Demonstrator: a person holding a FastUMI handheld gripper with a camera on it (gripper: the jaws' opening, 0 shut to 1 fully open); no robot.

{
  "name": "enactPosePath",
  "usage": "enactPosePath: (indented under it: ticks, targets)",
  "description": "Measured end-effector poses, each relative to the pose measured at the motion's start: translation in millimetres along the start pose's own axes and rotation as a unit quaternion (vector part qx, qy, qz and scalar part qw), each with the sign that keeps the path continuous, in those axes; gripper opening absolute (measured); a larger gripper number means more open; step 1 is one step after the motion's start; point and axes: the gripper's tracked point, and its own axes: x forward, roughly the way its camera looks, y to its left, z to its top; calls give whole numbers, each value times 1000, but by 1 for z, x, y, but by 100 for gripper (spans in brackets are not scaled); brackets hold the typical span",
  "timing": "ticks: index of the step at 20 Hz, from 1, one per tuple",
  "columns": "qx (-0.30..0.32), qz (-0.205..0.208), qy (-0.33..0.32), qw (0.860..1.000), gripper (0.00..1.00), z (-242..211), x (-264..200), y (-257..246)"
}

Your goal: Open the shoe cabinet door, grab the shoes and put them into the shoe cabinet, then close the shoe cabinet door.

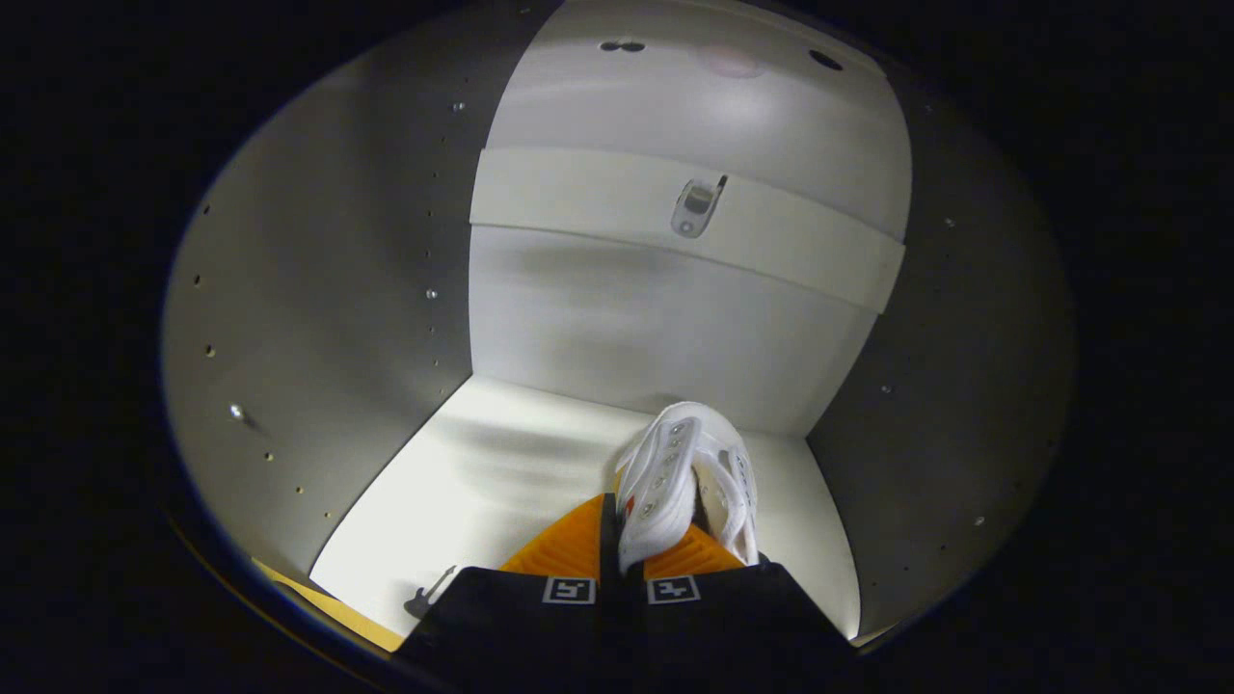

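Observation:
I look into the white shoe cabinet (318, 318), with its side walls to the left and right and its back panel ahead. A white shoe (686, 477) with a row of eyelets sits between my fingers, its toe pointing toward the back panel. My gripper (622, 559) is shut on the shoe's upper edge, both fingers (569, 549) pressed together on it. The shoe hangs just over the cabinet's floor (492, 482), toward the right wall; whether it touches the floor is unclear.
A white rail (588, 202) crosses the back panel, with a small metal fitting (696, 205) on it. Rows of small holes run down both side walls. A small metal bracket (429, 593) sits at the floor's front edge. The floor's left part is bare.

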Motion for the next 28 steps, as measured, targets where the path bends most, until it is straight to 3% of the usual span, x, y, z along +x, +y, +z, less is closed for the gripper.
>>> enactPosePath:
  ticks: [3,7,8,11,14,18,21,28]
  targets:
    - [-31,-15,0,999,5,-2,11,7]
    - [-23,-28,14,999,8,-6,9,12]
    - [-16,-25,17,999,18,-7,8,13]
    - [27,-1,23,999,33,-5,-3,19]
    - [49,20,22,998,74,0,-23,21]
    - [67,37,8,997,92,5,-53,24]
    - [89,42,-12,995,99,15,-83,19]
    - [121,3,-107,987,99,36,-175,-14]
